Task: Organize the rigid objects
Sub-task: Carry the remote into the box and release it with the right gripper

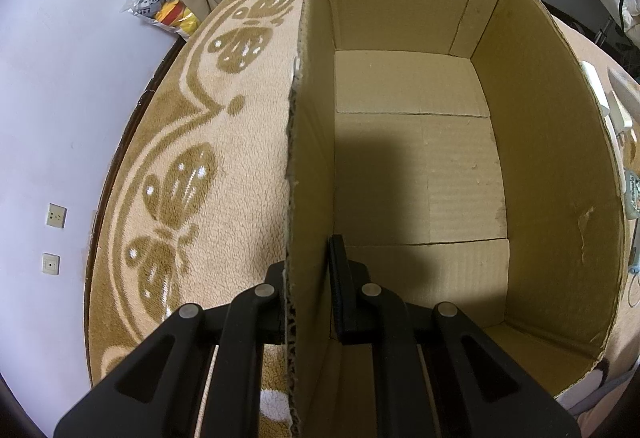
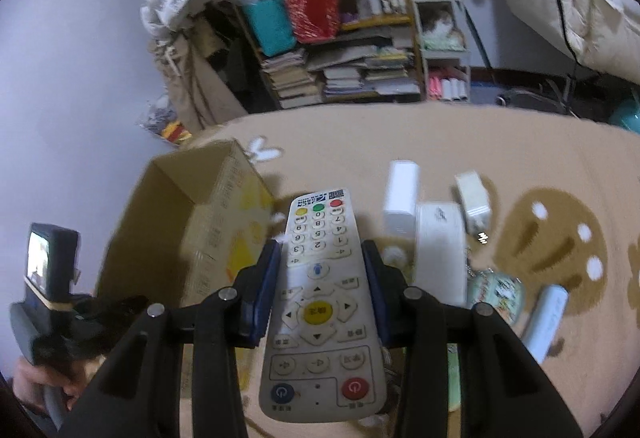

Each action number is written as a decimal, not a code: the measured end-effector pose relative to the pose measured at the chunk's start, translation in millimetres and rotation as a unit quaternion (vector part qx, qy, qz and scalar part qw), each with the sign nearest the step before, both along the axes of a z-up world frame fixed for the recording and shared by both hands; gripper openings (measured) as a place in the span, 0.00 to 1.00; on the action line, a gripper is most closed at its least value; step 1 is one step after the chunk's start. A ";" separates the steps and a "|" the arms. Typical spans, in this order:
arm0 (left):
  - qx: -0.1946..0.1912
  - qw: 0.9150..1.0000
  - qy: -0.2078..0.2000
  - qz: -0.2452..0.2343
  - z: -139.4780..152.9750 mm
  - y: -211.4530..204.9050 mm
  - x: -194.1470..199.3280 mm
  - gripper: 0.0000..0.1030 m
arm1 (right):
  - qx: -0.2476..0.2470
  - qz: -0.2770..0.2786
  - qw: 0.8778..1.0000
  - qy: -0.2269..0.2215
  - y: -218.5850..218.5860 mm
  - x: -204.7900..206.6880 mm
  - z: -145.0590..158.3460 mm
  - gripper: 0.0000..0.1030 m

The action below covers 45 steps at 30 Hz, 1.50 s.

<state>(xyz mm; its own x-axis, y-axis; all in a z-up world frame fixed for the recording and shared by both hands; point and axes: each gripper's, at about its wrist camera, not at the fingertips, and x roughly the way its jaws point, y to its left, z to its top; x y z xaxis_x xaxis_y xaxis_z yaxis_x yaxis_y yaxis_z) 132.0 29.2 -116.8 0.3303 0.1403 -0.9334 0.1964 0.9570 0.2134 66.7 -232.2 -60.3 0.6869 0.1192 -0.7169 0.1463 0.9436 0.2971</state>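
My left gripper (image 1: 310, 278) is closed on the near left wall of the open brown cardboard box (image 1: 416, 165), one finger outside and one inside; the box fills the centre and right of the left wrist frame, its floor bare, and it stands on a beige fleece blanket with brown butterfly patterns (image 1: 192, 165). My right gripper (image 2: 320, 270) is clamped on a long white remote control with coloured buttons (image 2: 320, 302), its blue-padded fingers (image 2: 267, 290) pressing both long edges around the middle; the remote runs up the centre of the right wrist frame, numbered end pointing away from me. The box sits at left centre of that view, just left of the remote's far end. To the right of the remote several things lie on the blanket: a white rectangular block (image 2: 401, 193), a small white plug adapter (image 2: 474, 201), a larger white flat device (image 2: 440, 250), a pale green round tin (image 2: 496, 292) and a light blue slim bar (image 2: 546, 318). A cluttered wooden bookshelf (image 2: 340, 49) stands at upper centre.
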 end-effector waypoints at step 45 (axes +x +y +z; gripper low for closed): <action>-0.029 1.000 0.002 0.007 3.0 3.9 1.3 0.10 | -0.011 0.099 0.995 0.003 104.1 63.6 -1.7 0.42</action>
